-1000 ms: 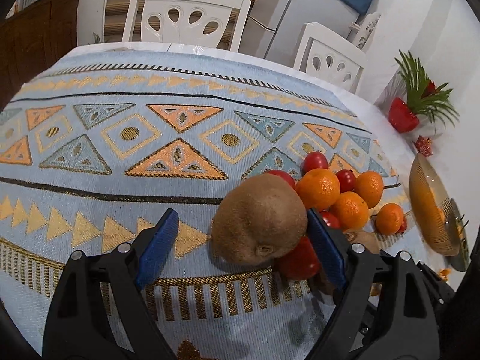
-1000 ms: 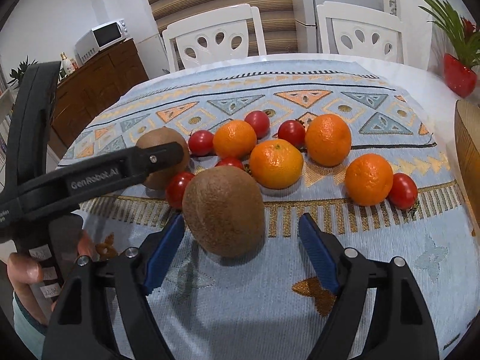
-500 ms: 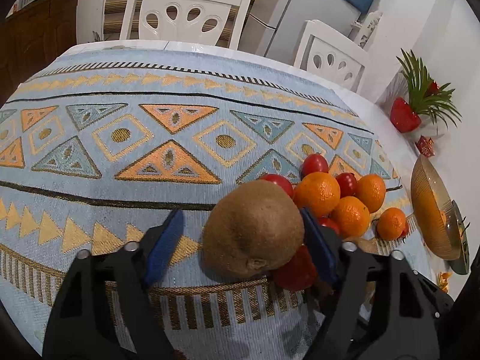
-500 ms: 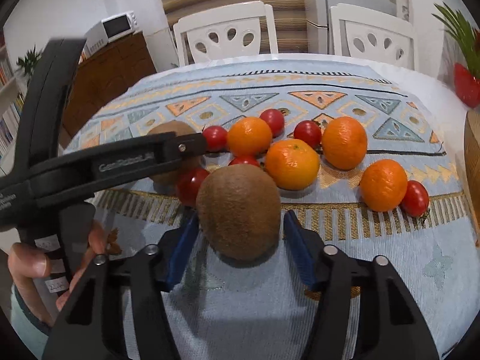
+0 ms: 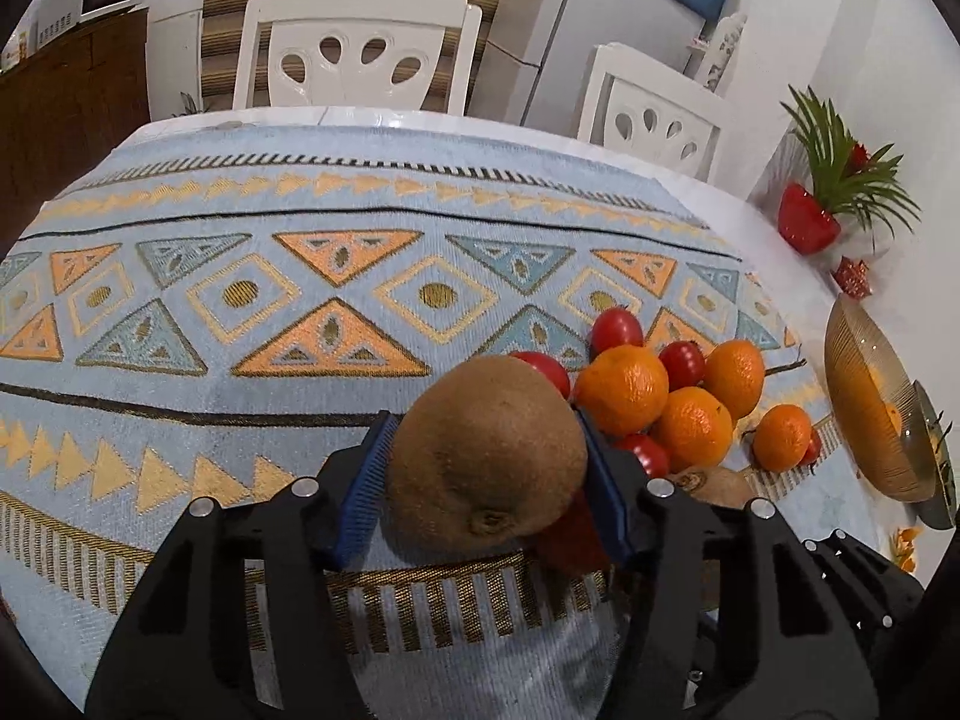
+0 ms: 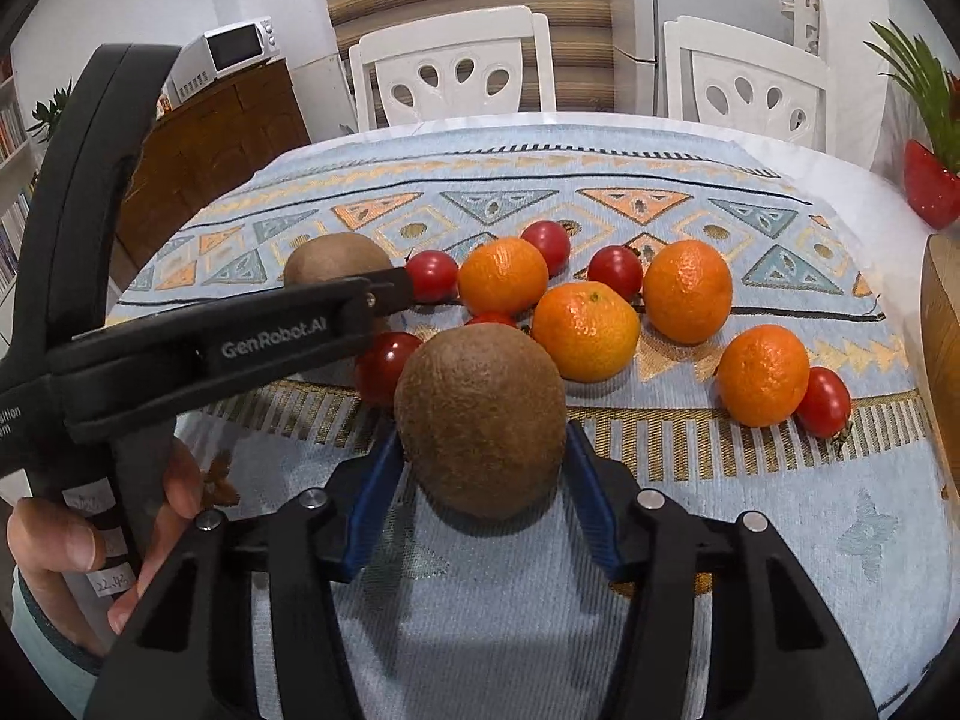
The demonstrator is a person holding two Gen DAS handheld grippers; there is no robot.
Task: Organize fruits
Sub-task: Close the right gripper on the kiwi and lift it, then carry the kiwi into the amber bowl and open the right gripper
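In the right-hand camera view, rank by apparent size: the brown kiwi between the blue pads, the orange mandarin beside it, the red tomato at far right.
1. Brown kiwi, though nearness to the camera exaggerates it.
2. Orange mandarin.
3. Red tomato.

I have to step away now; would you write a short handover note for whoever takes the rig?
Left gripper: shut on a kiwi.
Right gripper: pads against a second kiwi.
On the patterned cloth: four oranges, e.g., and several tomatoes, e.g., loose in a cluster.
Amber bowl stands at the right edge; something orange shows inside.
Left: nearly all the fruit is unsorted, both kiwis not yet placed.
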